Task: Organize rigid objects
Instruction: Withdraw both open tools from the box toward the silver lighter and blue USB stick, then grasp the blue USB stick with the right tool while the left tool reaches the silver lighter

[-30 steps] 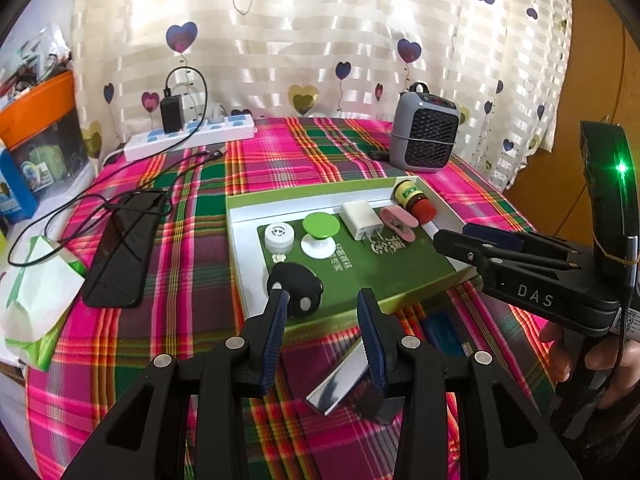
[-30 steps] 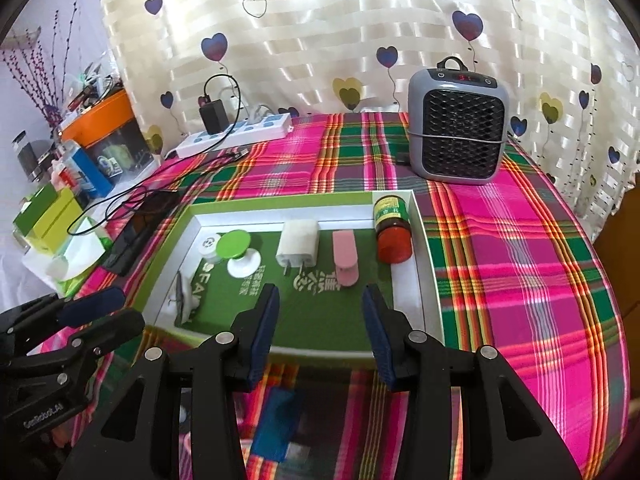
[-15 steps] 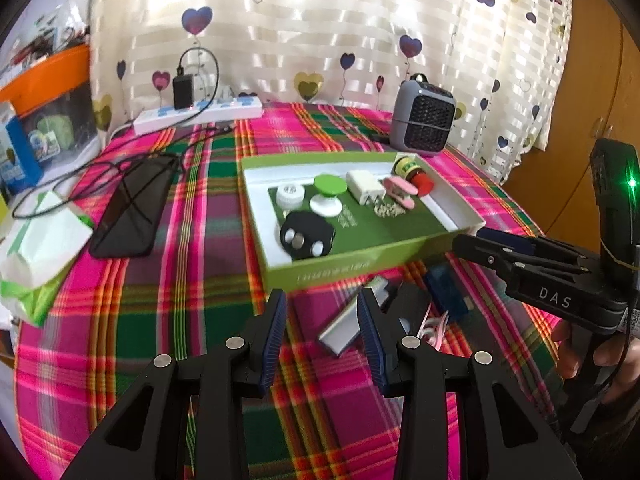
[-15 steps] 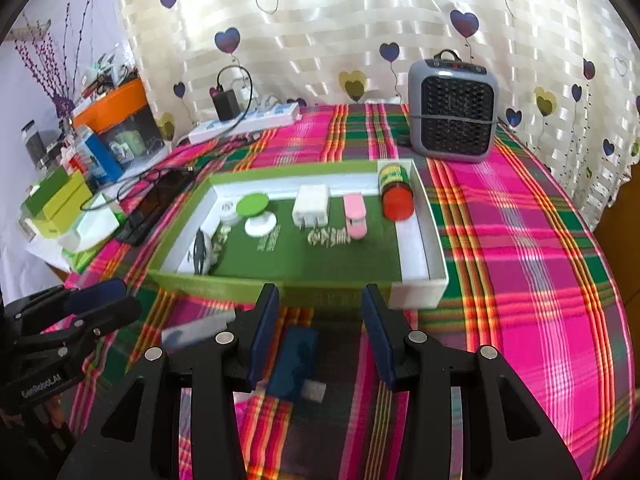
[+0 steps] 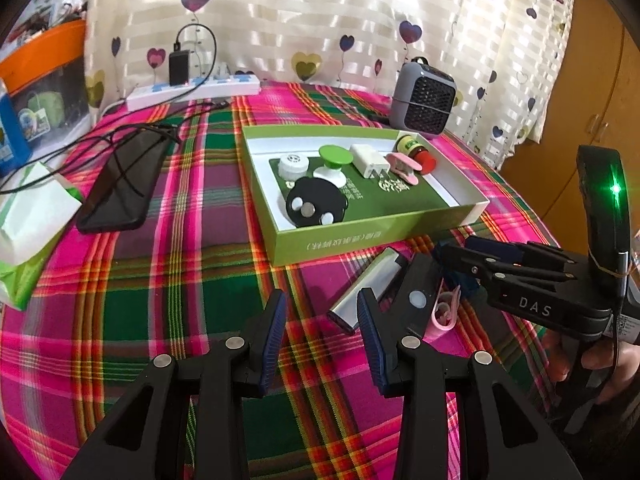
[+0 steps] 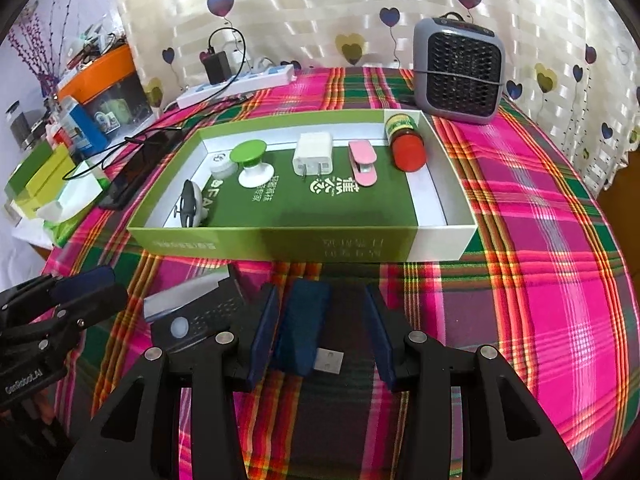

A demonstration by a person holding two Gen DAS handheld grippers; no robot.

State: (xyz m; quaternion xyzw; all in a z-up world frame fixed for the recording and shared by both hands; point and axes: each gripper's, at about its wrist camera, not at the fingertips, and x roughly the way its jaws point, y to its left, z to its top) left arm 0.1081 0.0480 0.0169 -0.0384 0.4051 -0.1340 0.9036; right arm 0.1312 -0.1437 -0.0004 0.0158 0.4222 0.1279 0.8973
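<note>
A green box (image 5: 372, 240) (image 6: 280, 242) on the plaid table holds a black round item (image 5: 314, 205), green-topped knob (image 6: 250, 160), white charger (image 6: 313, 153), pink clip (image 6: 363, 162) and red-capped bottle (image 6: 406, 142). In front of it lie a silver bar (image 5: 370, 286), a black device (image 5: 418, 296) (image 6: 200, 316), a pink clip (image 5: 442, 312) and a blue USB stick (image 6: 306, 326). My left gripper (image 5: 320, 320) is open and empty, just left of the silver bar. My right gripper (image 6: 320, 318) is open with the blue USB stick between its fingers, untouched.
A grey heater (image 6: 458, 70) stands behind the box. A black phone (image 5: 120, 186), cables and a power strip (image 5: 192, 92) lie at the left, with a tissue pack (image 5: 28, 232) at the table's left edge. Boxes (image 6: 40, 172) stand beyond.
Both grippers have drawn back from over the box toward the table's near side. The loose items in front of the box have come into view; the blue USB stick now lies between my right fingers.
</note>
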